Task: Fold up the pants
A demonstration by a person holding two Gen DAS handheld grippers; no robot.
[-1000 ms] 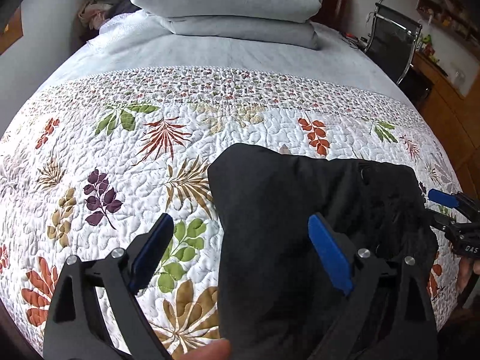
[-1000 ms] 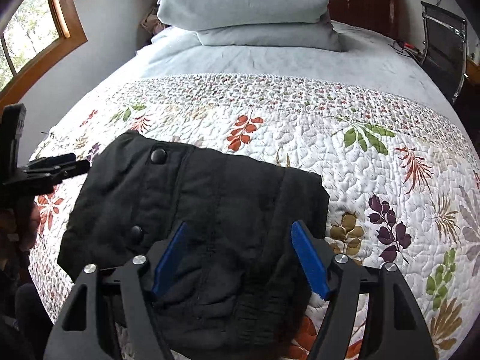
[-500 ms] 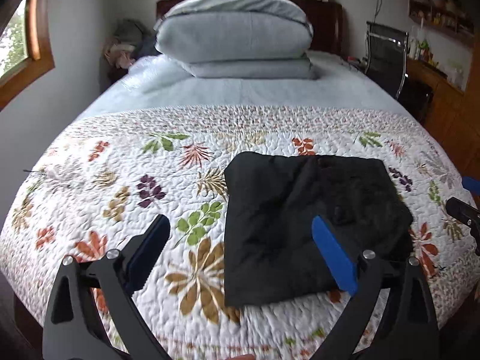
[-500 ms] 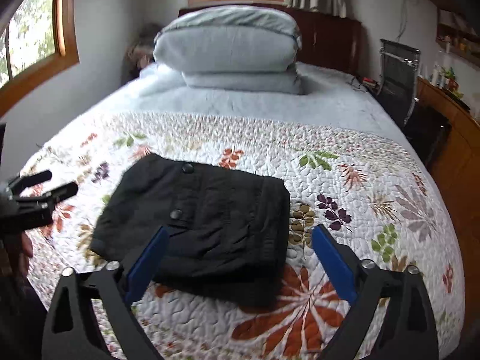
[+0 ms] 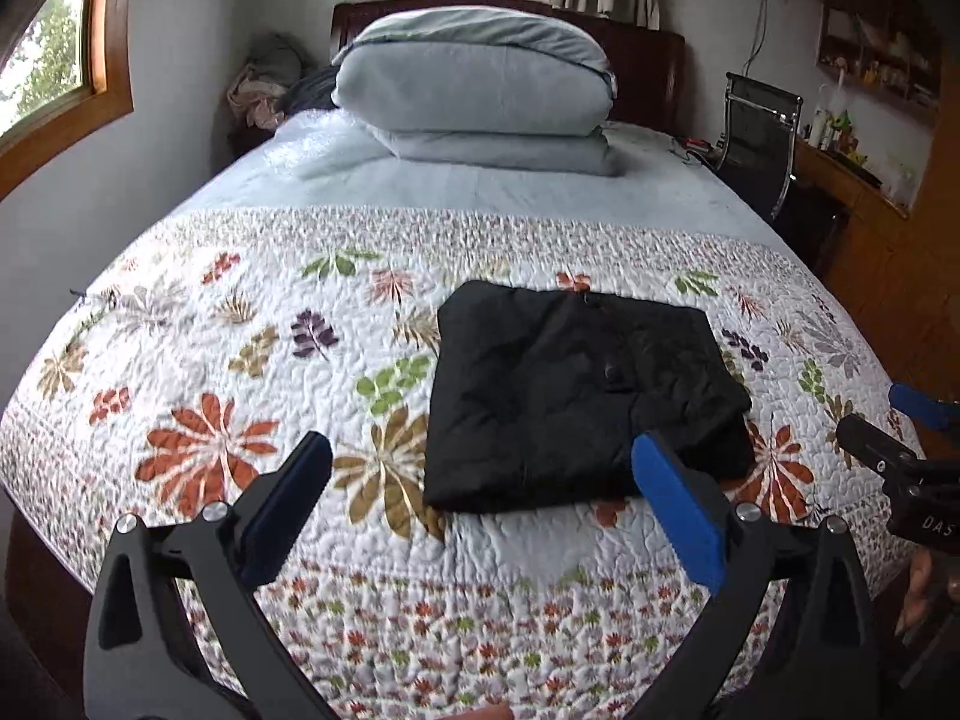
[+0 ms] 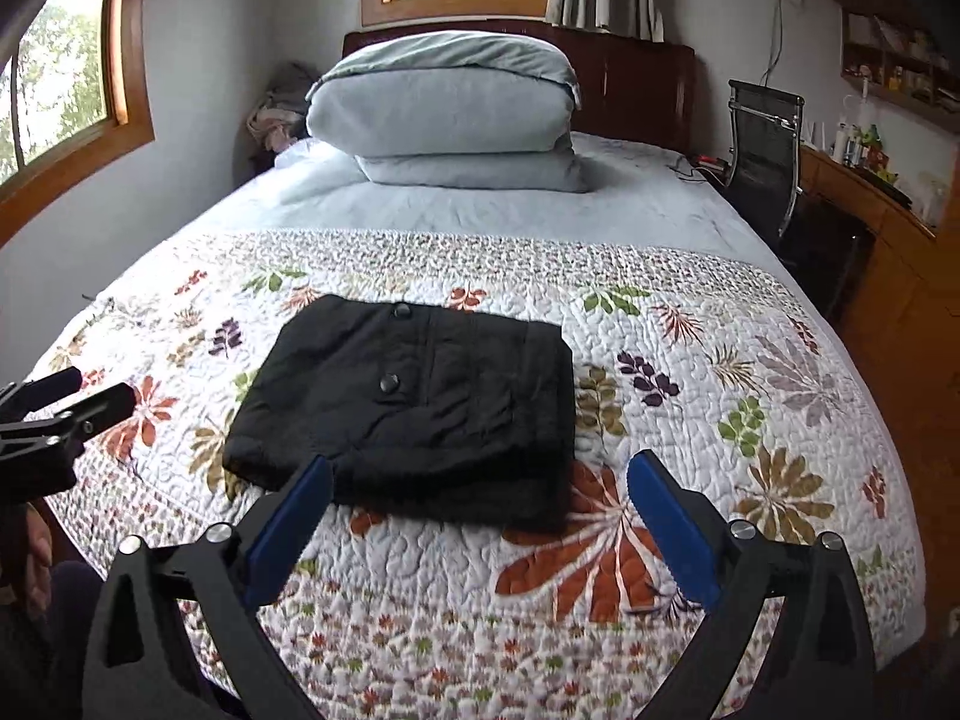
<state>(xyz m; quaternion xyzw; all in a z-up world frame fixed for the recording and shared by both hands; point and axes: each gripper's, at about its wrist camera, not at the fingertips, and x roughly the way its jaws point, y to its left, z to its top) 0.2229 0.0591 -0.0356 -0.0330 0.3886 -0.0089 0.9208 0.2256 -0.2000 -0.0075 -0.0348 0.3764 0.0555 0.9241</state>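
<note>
Pants point(image 5: 576, 396): black, folded into a compact rectangle, lying flat on floral quilt point(image 5: 252, 360) covering bed. Left tongs point(image 5: 480, 492): jaws opening, nothing between. Right tongs point(image 6: 480, 498): spread wide, empty. Surroundings: stacked grey pillows point(image 5: 474, 102) at headboard, office chair point(image 5: 759, 144) beside bed.

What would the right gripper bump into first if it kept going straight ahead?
Probably the folded black pants on the quilt. The open right gripper points down toward their near edge, though it might land on quilt just before them.
</note>
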